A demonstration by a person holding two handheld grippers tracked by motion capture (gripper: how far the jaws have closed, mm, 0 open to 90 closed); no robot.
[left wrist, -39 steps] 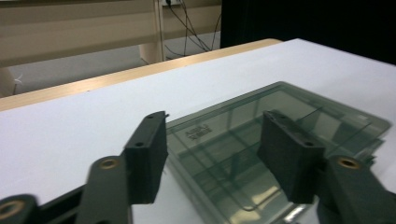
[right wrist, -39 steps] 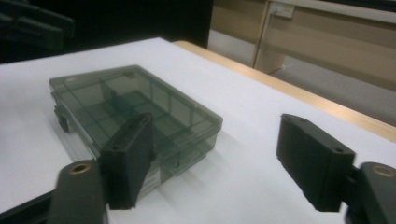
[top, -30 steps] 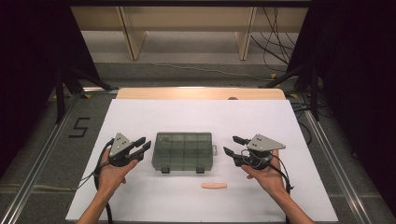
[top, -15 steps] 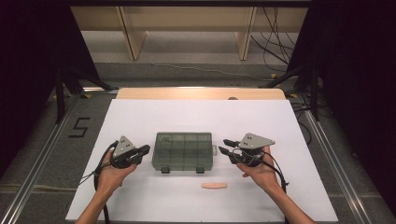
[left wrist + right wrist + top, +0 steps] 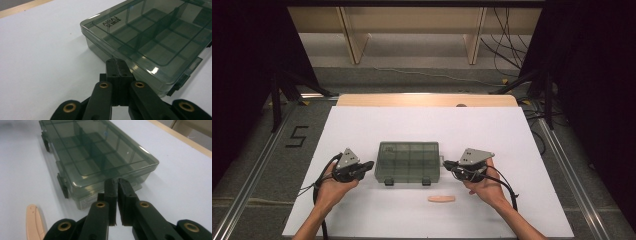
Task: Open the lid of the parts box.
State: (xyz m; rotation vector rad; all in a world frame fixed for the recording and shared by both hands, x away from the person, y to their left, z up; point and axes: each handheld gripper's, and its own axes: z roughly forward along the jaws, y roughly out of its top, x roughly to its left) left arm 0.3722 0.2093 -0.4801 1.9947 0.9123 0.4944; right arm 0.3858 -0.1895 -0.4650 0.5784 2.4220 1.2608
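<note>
A smoky grey clear compartment box [image 5: 408,162], lid down with its two latches toward me, lies in the middle of the white table top [image 5: 362,125]. My left gripper [image 5: 372,165] points at the box's left end. In the left gripper view its jaws [image 5: 117,62] have just been closing and now meet with nothing between them, right beside the box wall [image 5: 105,50]. My right gripper [image 5: 447,163] points at the box's right end. Its jaws [image 5: 117,181] have also just been closing and stand almost together on nothing, close to the box corner [image 5: 100,157]. A peach-coloured stick [image 5: 441,199] lies in front of the box.
The stick [image 5: 35,222] lies low at the left of the right gripper view. A wooden strip [image 5: 427,100] runs along the table's far edge. Metal rails [image 5: 259,165] flank the table, and a "5" mark [image 5: 297,136] is on the floor at the left.
Both grippers' jaws went from open to closed. The right hand came down and in toward the box's right end. The left hand barely shifted.
</note>
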